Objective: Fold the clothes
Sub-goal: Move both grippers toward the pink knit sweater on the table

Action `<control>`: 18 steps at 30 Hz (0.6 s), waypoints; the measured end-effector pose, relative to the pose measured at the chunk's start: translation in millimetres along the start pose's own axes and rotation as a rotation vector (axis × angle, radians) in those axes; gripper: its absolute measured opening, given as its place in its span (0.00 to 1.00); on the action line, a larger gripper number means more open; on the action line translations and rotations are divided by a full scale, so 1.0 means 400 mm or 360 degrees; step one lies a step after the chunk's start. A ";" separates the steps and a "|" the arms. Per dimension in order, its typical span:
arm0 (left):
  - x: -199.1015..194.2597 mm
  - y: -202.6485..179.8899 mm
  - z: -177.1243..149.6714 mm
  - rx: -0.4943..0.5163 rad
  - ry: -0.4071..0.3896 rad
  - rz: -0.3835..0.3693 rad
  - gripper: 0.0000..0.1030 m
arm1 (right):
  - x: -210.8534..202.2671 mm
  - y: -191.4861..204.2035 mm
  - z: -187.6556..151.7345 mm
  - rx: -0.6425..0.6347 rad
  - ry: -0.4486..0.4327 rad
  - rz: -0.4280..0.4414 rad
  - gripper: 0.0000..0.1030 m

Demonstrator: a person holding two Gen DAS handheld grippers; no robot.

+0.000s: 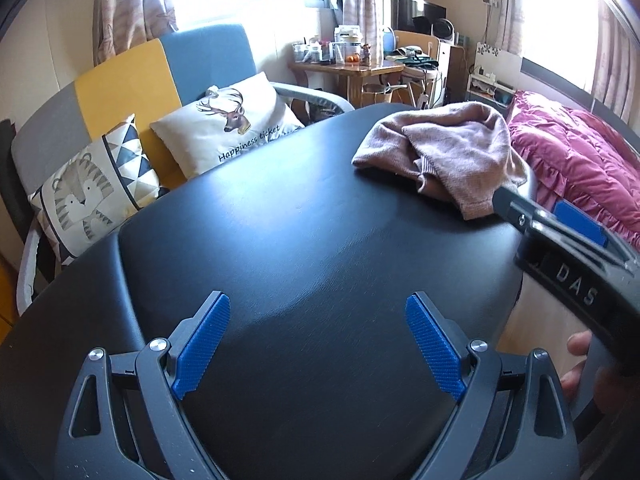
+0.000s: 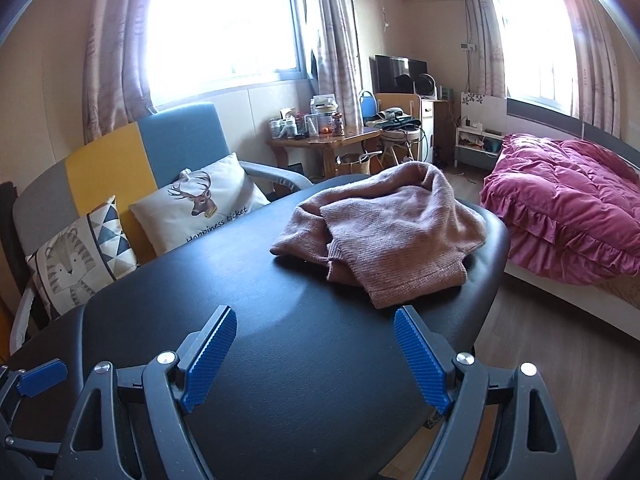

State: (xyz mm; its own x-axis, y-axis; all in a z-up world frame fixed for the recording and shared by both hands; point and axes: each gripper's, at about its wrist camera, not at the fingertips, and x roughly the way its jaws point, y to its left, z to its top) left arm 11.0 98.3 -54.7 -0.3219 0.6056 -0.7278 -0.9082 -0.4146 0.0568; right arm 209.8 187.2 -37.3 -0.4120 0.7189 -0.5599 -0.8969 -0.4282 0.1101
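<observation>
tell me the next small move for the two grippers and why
Probably bring the right gripper forward to the near hem of the pink sweater. The sweater lies crumpled at the far right of the black table, untouched, and both the right and the left gripper stand open and empty over bare tabletop.

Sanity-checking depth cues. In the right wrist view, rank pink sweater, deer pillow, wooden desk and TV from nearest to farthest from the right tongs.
1. Pink sweater: on the black table, just ahead of the right tongs, slightly right.
2. Deer pillow: on the sofa past the table's left edge.
3. Wooden desk: against the far wall, centre.
4. TV: back corner, behind the desk.
</observation>
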 end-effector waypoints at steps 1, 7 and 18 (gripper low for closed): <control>0.001 -0.001 0.003 -0.0006 0.0001 -0.0002 0.90 | 0.002 -0.002 -0.001 0.0000 0.0004 -0.0002 0.81; 0.002 -0.004 0.017 -0.0045 0.0015 -0.0024 0.90 | 0.011 -0.015 -0.004 0.0020 0.0023 -0.0009 0.81; -0.003 -0.011 0.031 -0.0053 0.0004 -0.0021 0.90 | 0.026 -0.009 0.009 0.0018 0.0029 0.0007 0.81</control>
State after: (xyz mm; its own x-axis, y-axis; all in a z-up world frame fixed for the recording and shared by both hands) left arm 12.3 107.8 -45.7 -0.3094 0.6091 -0.7302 -0.9028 -0.4293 0.0244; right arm 208.3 198.2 -40.5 -0.4129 0.7070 -0.5741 -0.8970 -0.4250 0.1217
